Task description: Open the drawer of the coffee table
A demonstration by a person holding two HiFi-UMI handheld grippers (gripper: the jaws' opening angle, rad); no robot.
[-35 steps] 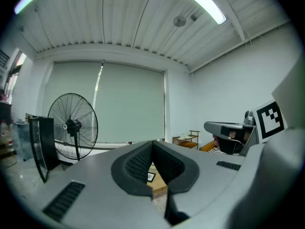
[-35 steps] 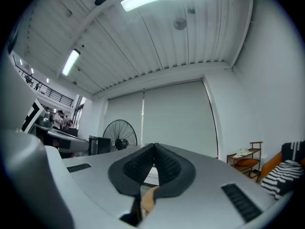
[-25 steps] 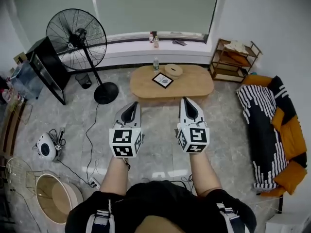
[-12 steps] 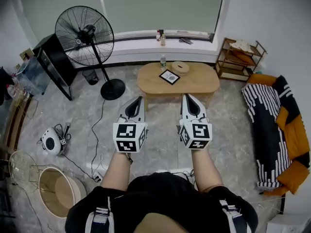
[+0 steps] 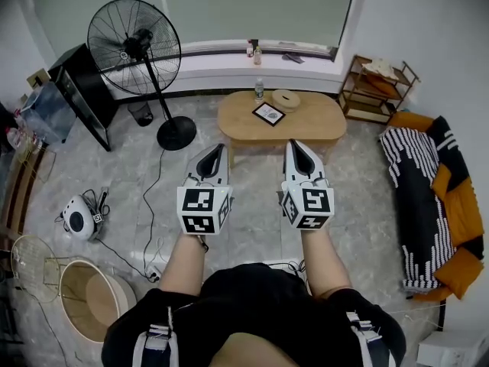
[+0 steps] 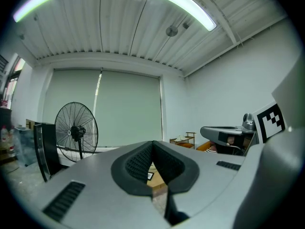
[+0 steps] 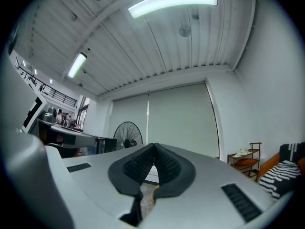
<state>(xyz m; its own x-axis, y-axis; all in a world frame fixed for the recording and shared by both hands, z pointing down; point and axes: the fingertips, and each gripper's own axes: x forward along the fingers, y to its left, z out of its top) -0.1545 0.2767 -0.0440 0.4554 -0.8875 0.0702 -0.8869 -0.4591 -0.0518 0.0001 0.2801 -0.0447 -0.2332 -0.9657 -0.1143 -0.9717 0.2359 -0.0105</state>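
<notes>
While the person holds both tools out level and side by side over the floor, the left gripper (image 5: 218, 150) has its jaws pressed together with nothing between them. The right gripper (image 5: 295, 145) is closed and empty in the same way. The coffee table (image 5: 309, 125) stands just ahead of both tips, apart from them, and a little nearer the right gripper. Neither gripper touches it, and its drawer cannot be made out from above. In the left gripper view a strip of the table's wood shows just below the closed pads (image 6: 143, 161). A bottle (image 5: 259, 92), a round dish (image 5: 286, 99) and a framed card (image 5: 269, 114) sit on the table's far half. A standing fan (image 5: 135, 37) is ahead and left of the left gripper. A low shelf (image 5: 378, 90) is ahead and right of the right gripper, and a sofa (image 5: 428, 197) lies to that gripper's right.
</notes>
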